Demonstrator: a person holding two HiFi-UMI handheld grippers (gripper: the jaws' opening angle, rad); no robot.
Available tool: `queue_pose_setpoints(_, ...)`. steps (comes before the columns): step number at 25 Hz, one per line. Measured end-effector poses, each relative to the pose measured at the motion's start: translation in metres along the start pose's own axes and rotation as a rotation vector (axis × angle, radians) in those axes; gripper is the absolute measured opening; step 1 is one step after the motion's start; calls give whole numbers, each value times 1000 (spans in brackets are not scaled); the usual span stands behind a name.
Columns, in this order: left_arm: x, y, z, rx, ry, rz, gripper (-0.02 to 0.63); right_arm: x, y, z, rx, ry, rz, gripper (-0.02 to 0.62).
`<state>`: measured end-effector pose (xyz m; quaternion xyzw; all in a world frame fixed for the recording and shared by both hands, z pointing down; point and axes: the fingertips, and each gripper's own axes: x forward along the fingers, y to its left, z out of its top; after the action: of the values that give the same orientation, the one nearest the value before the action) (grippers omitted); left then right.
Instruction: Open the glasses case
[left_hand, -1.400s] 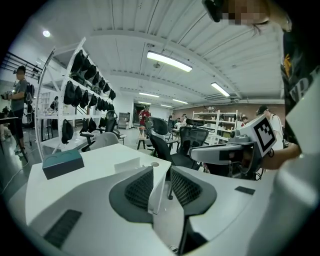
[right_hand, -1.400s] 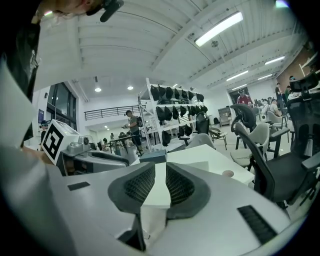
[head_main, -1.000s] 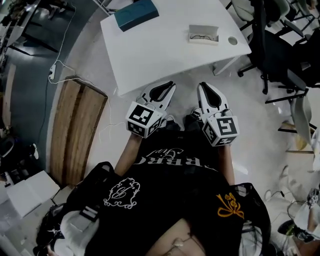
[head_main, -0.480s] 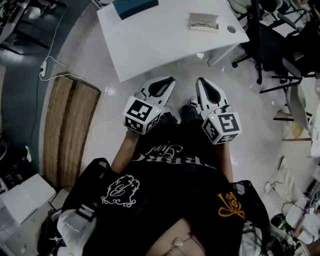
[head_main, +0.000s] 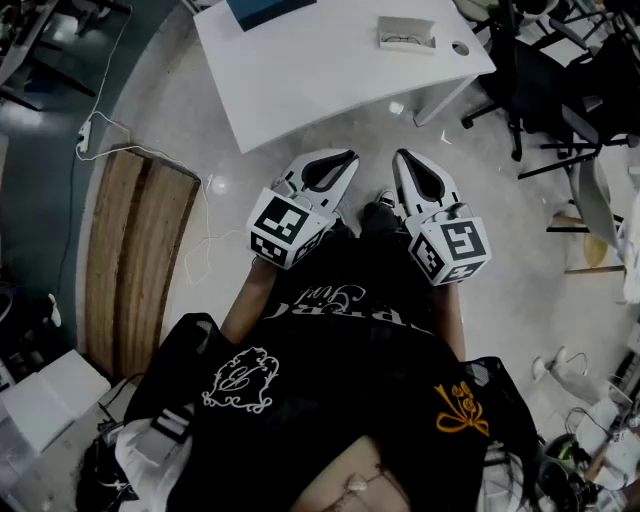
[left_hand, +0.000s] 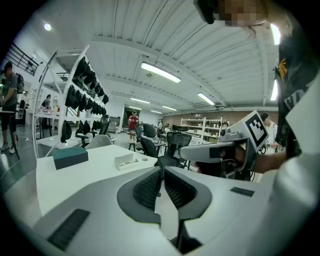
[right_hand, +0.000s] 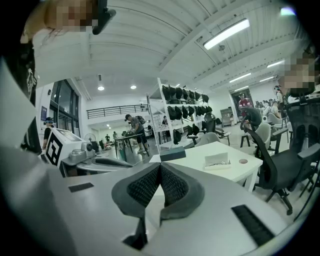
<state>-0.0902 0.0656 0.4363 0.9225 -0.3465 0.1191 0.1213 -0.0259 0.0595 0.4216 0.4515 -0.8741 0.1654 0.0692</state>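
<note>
My left claw (head_main: 347, 158) has just been closing and, like my right claw (head_main: 402, 158), is pinched together on nothing. The glasses case (head_main: 407, 33) sits well ahead on the table (head_main: 300, 80). It looks light, stiff and likely to slide, so I'd pin its base and lift the lid's edge.
</note>
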Motion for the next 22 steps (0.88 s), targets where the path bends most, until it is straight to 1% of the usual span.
queue_pose_setpoints(3,-3,-5,3,4,-8,-11,37,-2,3,0,1,-1,5,14)
queue_pose_setpoints(7,-4,-14,3,15,-12,-23,37,-7,4,-1,42,-8,21,14)
queue_pose_setpoints(22,5,-27,1,30,-1,-40,37,-16,-8,-2,26,11,19,14)
